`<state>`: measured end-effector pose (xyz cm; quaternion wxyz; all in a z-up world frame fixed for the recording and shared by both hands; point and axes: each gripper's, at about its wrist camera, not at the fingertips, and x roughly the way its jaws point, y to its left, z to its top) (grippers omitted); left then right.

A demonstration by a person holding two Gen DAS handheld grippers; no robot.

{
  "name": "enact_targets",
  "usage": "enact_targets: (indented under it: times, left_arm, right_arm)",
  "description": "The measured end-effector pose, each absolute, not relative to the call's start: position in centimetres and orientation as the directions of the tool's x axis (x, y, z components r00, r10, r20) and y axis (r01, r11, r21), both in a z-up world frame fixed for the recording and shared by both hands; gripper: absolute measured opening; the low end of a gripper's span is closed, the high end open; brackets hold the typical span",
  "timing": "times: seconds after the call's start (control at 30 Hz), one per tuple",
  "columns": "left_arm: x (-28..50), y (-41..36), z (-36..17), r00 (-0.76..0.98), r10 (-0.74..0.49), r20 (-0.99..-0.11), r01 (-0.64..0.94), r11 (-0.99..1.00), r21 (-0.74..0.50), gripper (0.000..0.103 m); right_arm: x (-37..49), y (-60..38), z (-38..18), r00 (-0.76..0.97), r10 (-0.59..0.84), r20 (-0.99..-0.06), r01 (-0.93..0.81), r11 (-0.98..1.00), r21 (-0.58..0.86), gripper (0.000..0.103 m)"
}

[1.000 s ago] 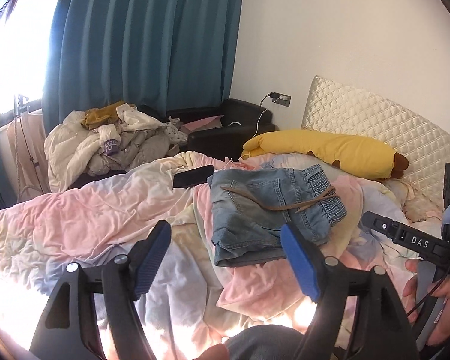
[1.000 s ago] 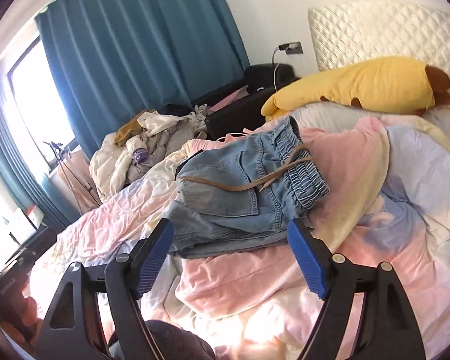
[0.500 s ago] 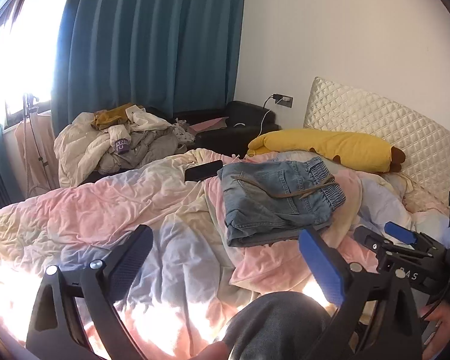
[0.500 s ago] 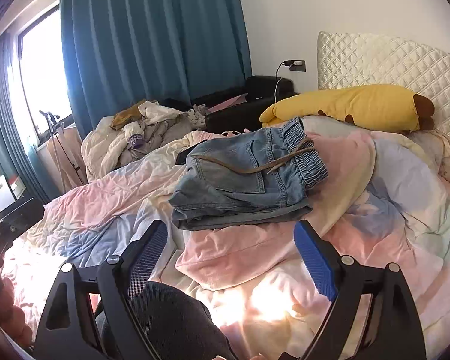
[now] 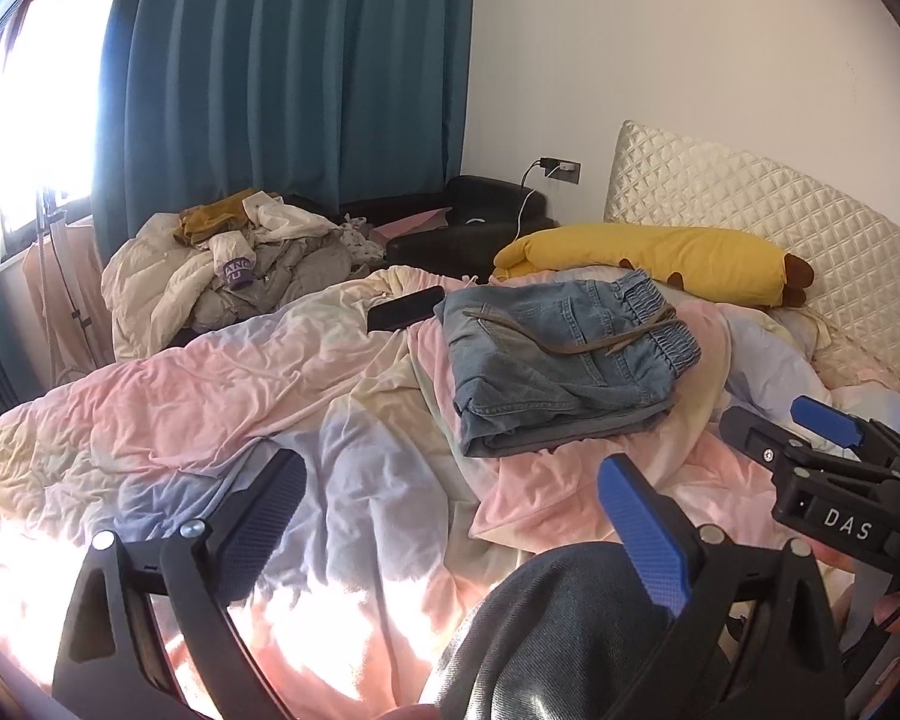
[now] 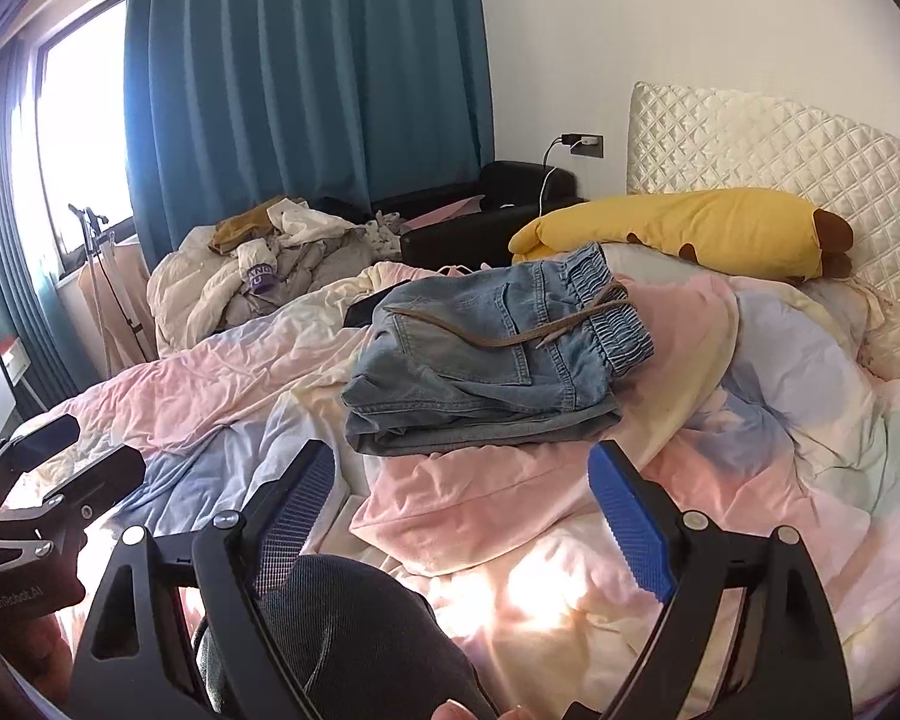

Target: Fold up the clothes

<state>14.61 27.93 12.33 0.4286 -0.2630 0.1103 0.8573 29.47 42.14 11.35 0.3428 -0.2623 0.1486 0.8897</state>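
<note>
Folded light blue denim jeans (image 5: 564, 360) with a brown drawstring lie on the pastel duvet (image 5: 222, 384) in the middle of the bed; they also show in the right wrist view (image 6: 486, 360). My left gripper (image 5: 450, 510) is open and empty, held back from the jeans over the near edge of the bed. My right gripper (image 6: 462, 504) is open and empty, also short of the jeans. The right gripper's body appears at the right of the left wrist view (image 5: 822, 468).
A black phone (image 5: 405, 307) lies on the duvet just left of the jeans. A yellow plush pillow (image 5: 654, 258) lies by the quilted headboard (image 5: 768, 216). A pile of unfolded clothes (image 5: 234, 264) sits beyond the bed, by the blue curtain (image 5: 294, 78). A knee in dark trousers (image 5: 570, 636) is below.
Both grippers have drawn back and away from the jeans, which now look smaller and farther. The jeans have not moved. Both grippers stay open.
</note>
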Motion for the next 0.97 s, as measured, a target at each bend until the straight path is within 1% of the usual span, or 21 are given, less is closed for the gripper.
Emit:
enact_targets:
  times: [0.4,0.97]
  left_arm:
    - [14.25,27.80,11.96,-0.506,0.655,-0.561,-0.773,-0.633,-0.041,0.099]
    - [14.08,27.33,12.24,-0.510,0.652,-0.561,-0.767,-0.640,-0.047,0.099]
  right_arm:
    - [30.12,42.67,11.60,-0.615,0.544,-0.570,-0.700,-0.710,0.077,0.088]
    - [29.97,42.80,11.65,-0.600,0.552,-0.579,-0.709,-0.703,0.065,0.088]
